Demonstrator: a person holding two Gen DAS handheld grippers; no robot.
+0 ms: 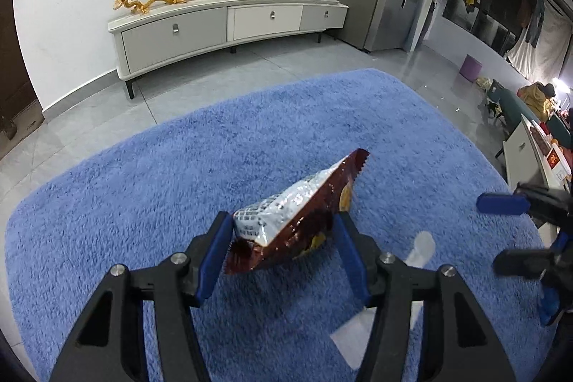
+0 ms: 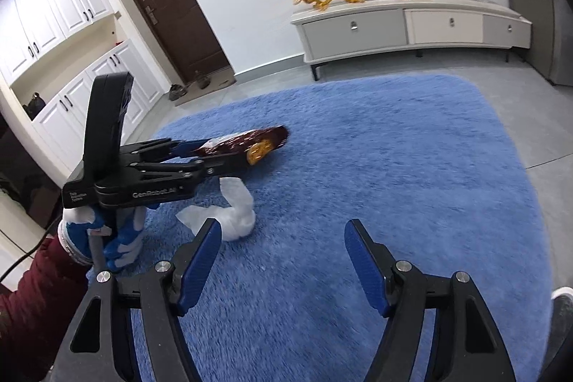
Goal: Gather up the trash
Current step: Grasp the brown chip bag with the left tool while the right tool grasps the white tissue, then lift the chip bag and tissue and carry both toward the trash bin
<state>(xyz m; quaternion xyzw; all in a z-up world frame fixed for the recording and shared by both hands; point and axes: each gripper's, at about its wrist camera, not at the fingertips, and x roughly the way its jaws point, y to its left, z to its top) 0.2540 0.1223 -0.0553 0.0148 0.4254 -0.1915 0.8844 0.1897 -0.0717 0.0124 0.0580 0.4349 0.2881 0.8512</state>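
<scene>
My left gripper (image 1: 283, 233) is shut on a dark red and silver snack bag (image 1: 297, 213), its blue pads pressing on both sides, and holds the bag above the blue rug (image 1: 143, 196). A crumpled white tissue (image 1: 422, 247) lies on the rug below and right of the bag. In the right wrist view, the left gripper (image 2: 222, 154) holds the snack bag (image 2: 265, 140) at the left. The tissue (image 2: 236, 210) lies just beyond my right gripper's left fingertip. My right gripper (image 2: 283, 228) stands open over the rug with nothing between its fingers. It also shows at the right edge of the left wrist view (image 1: 489, 233).
A person's gloved hand (image 2: 118, 238) in a red sleeve bears the left gripper. A white TV cabinet (image 1: 222, 24) with a gold dragon figure (image 1: 157, 0) stands against the far wall. A brown door (image 2: 172, 2), white cupboards (image 2: 71, 102) and a purple stool (image 1: 470, 67) surround the rug (image 2: 394, 167).
</scene>
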